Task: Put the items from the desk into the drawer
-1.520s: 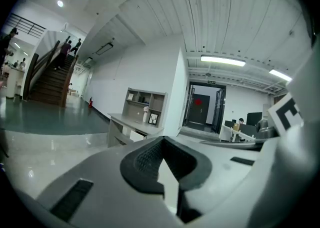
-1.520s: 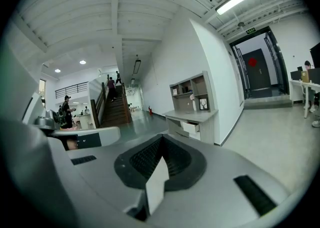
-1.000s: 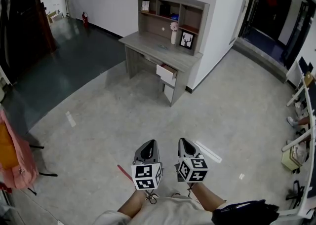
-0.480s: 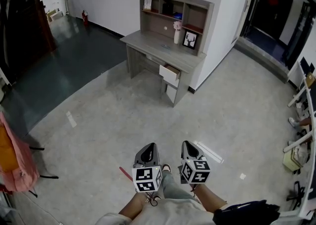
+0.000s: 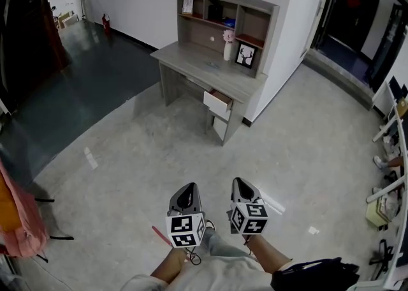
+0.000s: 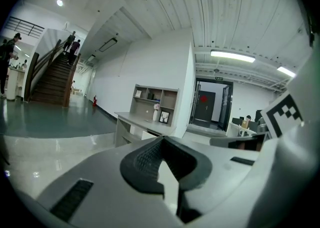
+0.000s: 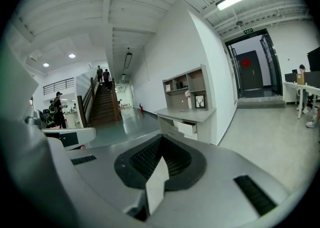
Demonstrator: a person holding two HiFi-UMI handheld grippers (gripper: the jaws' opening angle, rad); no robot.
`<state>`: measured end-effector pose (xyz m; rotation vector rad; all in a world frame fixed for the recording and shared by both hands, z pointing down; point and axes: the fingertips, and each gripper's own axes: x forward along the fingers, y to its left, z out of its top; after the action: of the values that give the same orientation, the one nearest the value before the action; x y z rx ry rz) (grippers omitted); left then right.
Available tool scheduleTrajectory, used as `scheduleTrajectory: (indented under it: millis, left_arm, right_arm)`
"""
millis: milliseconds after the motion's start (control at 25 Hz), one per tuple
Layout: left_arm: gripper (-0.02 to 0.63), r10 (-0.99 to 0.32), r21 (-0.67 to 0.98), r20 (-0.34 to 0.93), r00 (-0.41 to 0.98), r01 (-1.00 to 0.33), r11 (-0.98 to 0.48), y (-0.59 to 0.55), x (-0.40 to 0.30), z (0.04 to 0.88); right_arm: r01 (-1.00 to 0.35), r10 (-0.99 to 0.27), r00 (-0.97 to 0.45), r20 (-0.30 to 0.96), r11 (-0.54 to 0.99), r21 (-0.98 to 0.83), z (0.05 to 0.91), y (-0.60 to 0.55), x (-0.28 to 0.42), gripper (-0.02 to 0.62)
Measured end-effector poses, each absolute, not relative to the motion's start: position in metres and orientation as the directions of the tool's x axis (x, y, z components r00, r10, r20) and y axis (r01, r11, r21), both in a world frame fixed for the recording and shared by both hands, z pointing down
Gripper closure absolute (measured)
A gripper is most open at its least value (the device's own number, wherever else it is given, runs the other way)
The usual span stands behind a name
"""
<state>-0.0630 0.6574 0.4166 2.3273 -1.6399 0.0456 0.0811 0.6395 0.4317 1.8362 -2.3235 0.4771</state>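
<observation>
- Left gripper (image 5: 186, 195): held low and close in front of the person. Its jaws are pressed together with the dark pads meeting, and nothing sits between them.
- Right gripper (image 5: 241, 189): just beside the left one and pointing the same way. Its jaws are also clenched together and carry nothing.
- Floor (image 5: 146, 149): a wide stretch of bare grey floor lies between the fingertips and the furniture. No task item is within reach of either gripper.
- Drawer (image 5: 217, 99): well ahead of both pairs of fingers, set in the front of the desk (image 5: 191, 63) and already pulled part way out. From here its contents cannot be told.
- Items on the desk top, beyond the drawer and farthest from the fingers:
  - a small flat thing (image 5: 211, 64) lying near the middle of the top;
  - a white vase (image 5: 227, 46) with flowers, upright;
  - a framed picture (image 5: 241, 55) just beside the vase, standing in front of the shelf unit (image 5: 223, 18).
- Progress, as judged: the drawer is open, so that step appears done. No item has been picked up, and all three sit on the desk. What is left is the approach, each pick-up and each placement in the drawer.
</observation>
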Motion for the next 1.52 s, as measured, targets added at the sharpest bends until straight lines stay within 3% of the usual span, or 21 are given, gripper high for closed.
scheduleTrajectory:
  millis: [920,1520]
  left_arm:
    - [0.607,-0.93,0.186,0.203,0.306,-0.945,-0.27,0.456,-0.056,0.406]
    - [0.607,-0.914,0.182,0.23,0.333,-0.938,-0.296,0.385,-0.048,0.419]
  right_arm:
    - [-0.956,-0.904,-0.282,0.32,0.238,-0.172,0.429,0.431,0.092,0.597]
    - [-0.961,-0.898,-0.263,0.351,0.214,-0.173,0.444,0.365,0.101,0.597]
